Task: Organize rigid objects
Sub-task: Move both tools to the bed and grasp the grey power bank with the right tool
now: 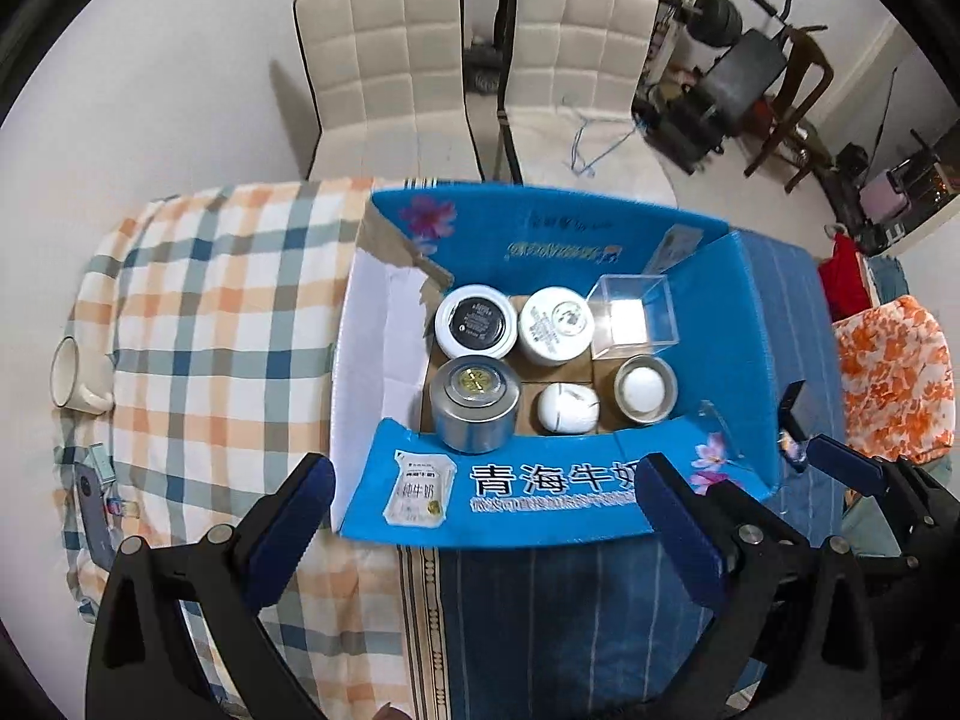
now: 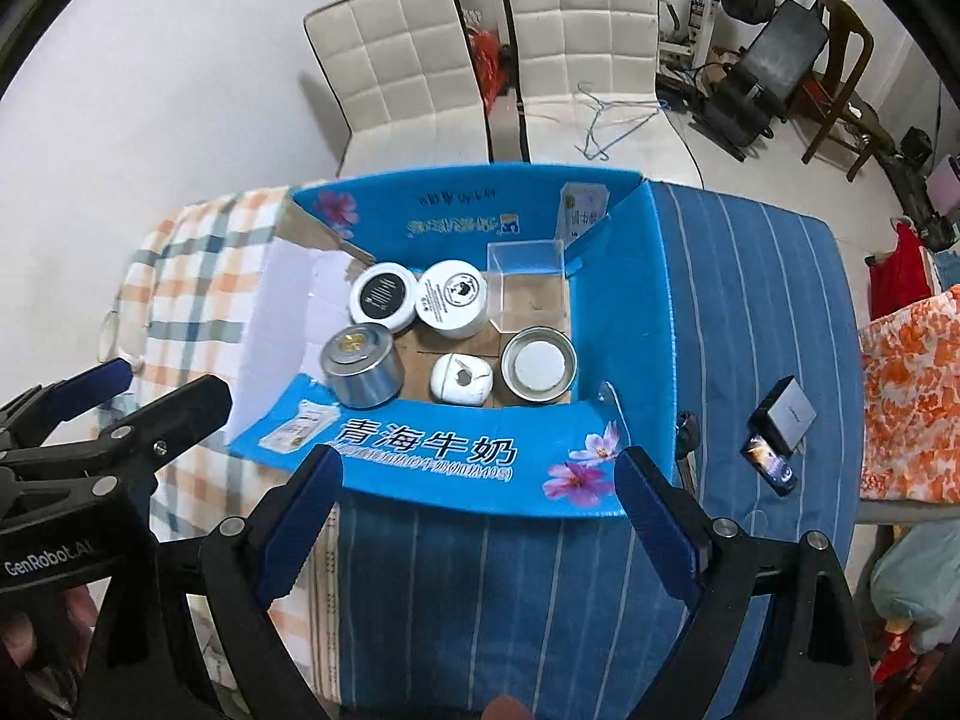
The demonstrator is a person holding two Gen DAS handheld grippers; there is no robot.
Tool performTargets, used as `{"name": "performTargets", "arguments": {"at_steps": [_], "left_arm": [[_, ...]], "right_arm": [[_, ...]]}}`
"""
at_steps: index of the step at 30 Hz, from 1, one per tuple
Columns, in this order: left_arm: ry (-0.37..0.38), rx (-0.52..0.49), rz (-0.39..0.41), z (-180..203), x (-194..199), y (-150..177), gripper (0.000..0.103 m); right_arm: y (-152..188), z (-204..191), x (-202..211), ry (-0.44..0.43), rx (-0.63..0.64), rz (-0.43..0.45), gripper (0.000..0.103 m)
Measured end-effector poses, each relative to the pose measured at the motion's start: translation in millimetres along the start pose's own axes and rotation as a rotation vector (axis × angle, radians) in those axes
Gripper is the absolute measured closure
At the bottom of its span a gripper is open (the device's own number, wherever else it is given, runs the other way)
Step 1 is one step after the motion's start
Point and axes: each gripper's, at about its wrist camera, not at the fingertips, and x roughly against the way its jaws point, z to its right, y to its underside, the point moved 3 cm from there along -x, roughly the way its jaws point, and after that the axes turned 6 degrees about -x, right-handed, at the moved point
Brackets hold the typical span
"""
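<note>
- The left hand-held gripper point(image 1: 483, 501) hangs above the near edge of the counter with its blue-padded fingers point(image 1: 294, 516) spread wide and nothing between them.
- The right hand-held gripper point(image 2: 477, 498) is likewise spread wide and empty; in the left wrist view it shows at the lower right of the frame.
- A blue cardboard box point(image 2: 420, 456) with white Chinese lettering sits in the middle of both frames, flaps folded outward, on the counter.
- Inside the box, upper row from left to right: a white jar with a black lid point(image 1: 476, 321), a white jar with a printed white lid point(image 1: 557, 324) just beside it, and a clear plastic cube point(image 1: 633, 315) in the upper right corner.
- Lower row: a silver metal tin point(image 1: 475, 405) with a gold emblem on top at the left, a small white rounded object point(image 1: 567, 408) in the middle, and an open metal tin with a white disc inside point(image 1: 645, 389) at the right.
- A plaid cloth point(image 1: 210, 312) covers the left part of the counter, a blue striped cloth point(image 2: 750, 312) the right part.
- A white mug point(image 1: 75, 375) stands at the far left of the left wrist view.
- A small dark device point(image 2: 777, 432) lies on the striped cloth, right of the box.
- Two white padded chairs point(image 2: 414, 60) stand beyond the counter at the top of the frame.
</note>
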Motion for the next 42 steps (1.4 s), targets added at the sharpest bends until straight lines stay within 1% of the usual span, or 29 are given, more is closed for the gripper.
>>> {"name": "performTargets", "arguments": {"at_steps": [4, 10, 18, 21, 24, 27, 29, 30, 31, 34, 37, 39, 42], "left_arm": [[0.003, -0.004, 0.043, 10.4, 29.0, 6.1, 0.001], [-0.004, -0.013, 0.105, 27.0, 61.4, 14.0, 0.001], [-0.005, -0.002, 0.118, 44.2, 71.8, 18.6, 0.001], [0.004, -0.002, 0.112, 55.2, 70.2, 17.0, 0.001], [0.018, -0.007, 0.101, 67.4, 65.1, 13.9, 0.001], [0.032, -0.025, 0.099, 87.6, 56.1, 8.5, 0.001], [0.043, -0.047, 0.090, 104.0, 45.8, 3.2, 0.001], [0.050, -0.062, 0.087, 113.2, 39.7, 0.0, 0.001], [0.052, -0.076, 0.083, 123.3, 32.0, -3.5, 0.001], [0.068, -0.114, 0.065, 155.3, 6.7, -12.0, 0.001], [0.068, -0.167, 0.044, 192.7, -23.2, -17.0, 0.001], [0.044, -0.210, 0.021, 216.1, -43.7, -18.4, 0.001], [0.011, -0.265, -0.029, 248.6, -73.8, -19.9, 0.001]], "right_arm": [[7.1, 3.0, 28.6, -0.012, 0.013, 0.038, 0.009], [17.2, 9.2, 54.8, -0.044, 0.019, 0.063, 0.009], [20.5, 32.9, 65.0, -0.067, 0.012, 0.069, 0.009], [19.1, 51.5, 63.1, -0.074, -0.015, 0.062, 0.009], [16.7, 83.2, 56.9, -0.046, -0.066, 0.061, 0.009], [16.4, 137.7, 43.2, 0.011, -0.149, 0.040, 0.009], [16.4, 173.8, 31.8, 0.047, -0.202, 0.030, 0.009], [16.9, 198.6, 23.0, 0.081, -0.236, 0.022, 0.009], [16.9, 212.5, 17.9, 0.099, -0.255, 0.017, 0.009], [15.0, 273.5, -14.6, 0.147, -0.334, -0.004, 0.009], [7.6, 310.1, -52.6, 0.136, -0.360, -0.019, 0.009], [0.6, 323.8, -80.6, 0.126, -0.345, -0.040, 0.009], [-10.9, 333.4, -121.8, 0.107, -0.303, -0.072, 0.009]]}}
